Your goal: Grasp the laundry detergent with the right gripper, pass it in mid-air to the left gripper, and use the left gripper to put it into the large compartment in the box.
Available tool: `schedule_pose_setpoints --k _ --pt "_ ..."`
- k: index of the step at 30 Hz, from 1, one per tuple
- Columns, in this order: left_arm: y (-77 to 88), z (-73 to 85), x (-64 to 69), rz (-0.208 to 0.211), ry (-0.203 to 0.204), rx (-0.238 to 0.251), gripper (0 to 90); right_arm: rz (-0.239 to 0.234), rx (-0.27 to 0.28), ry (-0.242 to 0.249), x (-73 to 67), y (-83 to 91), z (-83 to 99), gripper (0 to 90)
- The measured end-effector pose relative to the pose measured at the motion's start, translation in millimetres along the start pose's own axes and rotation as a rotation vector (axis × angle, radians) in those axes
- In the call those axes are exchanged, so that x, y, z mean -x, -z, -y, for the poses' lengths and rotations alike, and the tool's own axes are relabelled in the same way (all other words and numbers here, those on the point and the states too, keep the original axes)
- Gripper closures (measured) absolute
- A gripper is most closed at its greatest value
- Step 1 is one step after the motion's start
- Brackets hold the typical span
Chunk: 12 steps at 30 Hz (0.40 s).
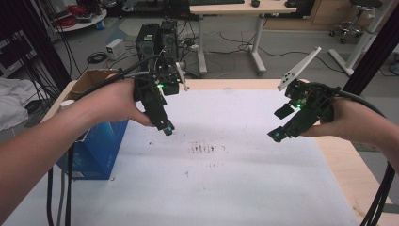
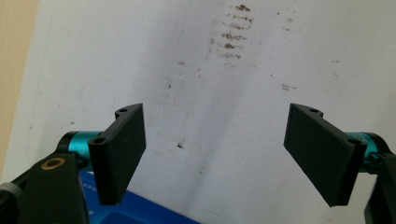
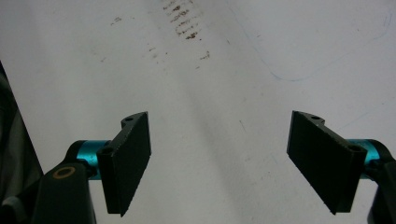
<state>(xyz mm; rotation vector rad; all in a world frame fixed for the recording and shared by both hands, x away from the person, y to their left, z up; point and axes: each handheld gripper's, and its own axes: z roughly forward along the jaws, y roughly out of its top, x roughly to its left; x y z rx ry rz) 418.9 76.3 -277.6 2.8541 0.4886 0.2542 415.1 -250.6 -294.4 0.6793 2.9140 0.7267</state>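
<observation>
Both pairs of fingers stand wide apart w/ nothing between them: in the left gripper view we see the two black pads (image 2: 122, 151) well separated over bare white sheet, and the right gripper view gives the same for its pads (image 3: 130, 158). We log the left gripper (image 1: 165, 126) held above the table's left-centre, tilted down twd the sheet, green LED lit on its body, cable trailing back over the forearm. Right gripper (image 1: 277, 134) hangs at the right side of the table, angled down and inward, also w/ a green light; its grey three-cornered plate sticks up and away on the far side. Neither gripper touches anything; both are off the surface and well apart from each other. White sheet (image 1: 226, 188) covers most of the wooden table (image 1: 348, 174). Approx. midway between the grippers, slightly nearer us, sits a patch of brown smudge marks (image 1: 203, 149) in short rows; we see it also at the top of the left gripper view (image 2: 231, 32) and the right gripper view (image 3: 184, 21). Blue box (image 1: 96, 150) stands at the left edge of the table, just beside and below the left hand; its blue corner shows at the bottom of the left gripper view. Cardboard box (image 1: 91, 77) sits behind it at the far left.
</observation>
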Motion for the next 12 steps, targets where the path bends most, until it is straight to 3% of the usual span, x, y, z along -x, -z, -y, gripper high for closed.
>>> schedule_pose_setpoints --k 12 --pt "1.0 0.8 0.3 -0.003 0.005 0.0 21.1 0.005 0.0 -0.001 -0.1 0.9 1.2 21.5"
